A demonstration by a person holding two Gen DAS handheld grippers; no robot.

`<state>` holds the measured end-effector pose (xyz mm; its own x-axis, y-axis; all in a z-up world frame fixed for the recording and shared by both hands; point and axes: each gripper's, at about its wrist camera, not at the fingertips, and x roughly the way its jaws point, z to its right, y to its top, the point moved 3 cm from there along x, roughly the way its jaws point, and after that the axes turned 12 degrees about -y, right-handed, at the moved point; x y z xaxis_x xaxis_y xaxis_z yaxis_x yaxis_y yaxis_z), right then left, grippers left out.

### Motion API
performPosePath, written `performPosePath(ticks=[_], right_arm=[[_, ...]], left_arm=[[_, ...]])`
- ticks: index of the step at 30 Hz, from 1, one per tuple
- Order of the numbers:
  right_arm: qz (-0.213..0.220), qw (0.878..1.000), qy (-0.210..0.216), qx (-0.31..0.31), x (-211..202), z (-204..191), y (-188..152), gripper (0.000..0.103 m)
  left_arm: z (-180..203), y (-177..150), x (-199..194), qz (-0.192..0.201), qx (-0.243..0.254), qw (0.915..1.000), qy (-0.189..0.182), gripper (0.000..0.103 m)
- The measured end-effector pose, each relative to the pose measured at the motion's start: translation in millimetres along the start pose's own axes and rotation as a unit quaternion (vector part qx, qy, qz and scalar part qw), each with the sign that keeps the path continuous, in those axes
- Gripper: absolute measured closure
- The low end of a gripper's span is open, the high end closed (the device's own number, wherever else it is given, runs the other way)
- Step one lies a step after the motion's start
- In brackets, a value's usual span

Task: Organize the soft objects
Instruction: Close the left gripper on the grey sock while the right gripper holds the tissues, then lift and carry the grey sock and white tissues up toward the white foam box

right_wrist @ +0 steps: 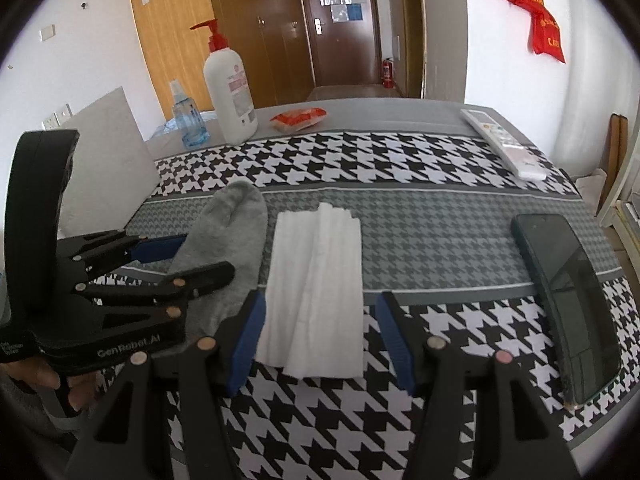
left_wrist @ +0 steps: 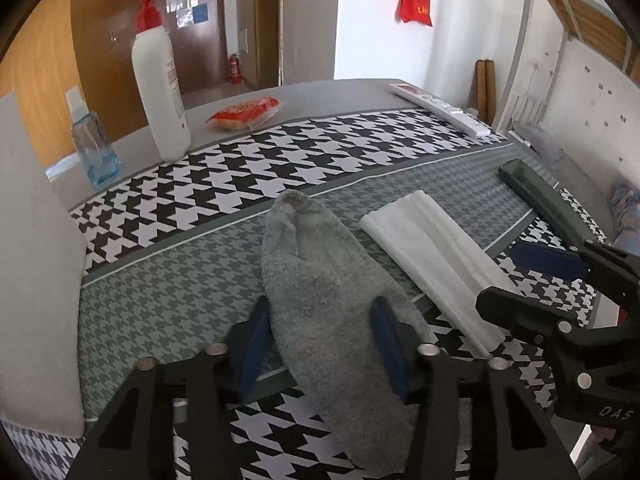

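A grey sock (left_wrist: pixel 320 280) lies flat on the houndstooth tablecloth (left_wrist: pixel 180 280), toe pointing away. My left gripper (left_wrist: pixel 320 340) is open, its blue pads on either side of the sock's middle. A folded white cloth (left_wrist: pixel 432 264) lies just right of the sock. In the right wrist view the white cloth (right_wrist: pixel 316 292) lies ahead of my open right gripper (right_wrist: pixel 320 340), its near end between the blue pads. The sock (right_wrist: pixel 228 248) and the left gripper (right_wrist: pixel 172 264) show at the left there.
A white pump bottle (left_wrist: pixel 160 92), a blue spray bottle (left_wrist: pixel 94 148) and a red snack packet (left_wrist: pixel 244 114) stand at the back left. A white remote (right_wrist: pixel 504 144) lies back right. A dark phone (right_wrist: pixel 568 304) lies at the right. A grey board (right_wrist: pixel 108 168) leans at the left.
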<state>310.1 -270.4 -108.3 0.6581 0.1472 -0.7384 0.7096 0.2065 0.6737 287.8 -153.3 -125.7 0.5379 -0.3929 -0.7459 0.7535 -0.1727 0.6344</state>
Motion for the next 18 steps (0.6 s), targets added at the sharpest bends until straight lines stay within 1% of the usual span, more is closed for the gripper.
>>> performPosePath(ticks=[2,3,4,5,6,8,11,15,18], right_arm=[[-0.001,1.0,-0.003,-0.004,1,-1,1,0.041],[-0.002,1.0,-0.004,-0.006,2,-2,1,0.041],[-0.003,1.0,-0.004,-0.008,3,-4,2,0.041],[-0.005,1.0,-0.005,-0.011,5,-5,2,0.041],[-0.007,1.0,-0.006,-0.014,7,-7,2,0.041],[-0.011,1.0,-0.01,-0.018,11,-9,3,0.041],[-0.018,0.999,-0.019,-0.023,16,-11,4,0.041],[-0.024,0.999,-0.036,-0.029,22,-12,5,0.041],[-0.026,0.998,-0.041,-0.029,25,-11,5,0.04]], left_arm=[[0,1,2,0.002,0.003,1.0,-0.001,0.071],[2,2,3,0.002,0.007,1.0,-0.006,0.079],[2,3,4,0.003,0.008,0.9998,-0.018,0.084],[2,3,4,0.003,0.007,0.9996,-0.027,0.088],[0,4,4,0.005,0.002,0.9996,-0.027,0.092],[-2,3,1,0.01,-0.003,0.9994,-0.033,0.095],[-5,3,-5,0.025,-0.007,0.9988,-0.042,0.095],[-6,2,-12,0.036,-0.008,0.9981,-0.05,0.095],[-3,0,-15,0.037,0.001,0.998,-0.051,0.095]])
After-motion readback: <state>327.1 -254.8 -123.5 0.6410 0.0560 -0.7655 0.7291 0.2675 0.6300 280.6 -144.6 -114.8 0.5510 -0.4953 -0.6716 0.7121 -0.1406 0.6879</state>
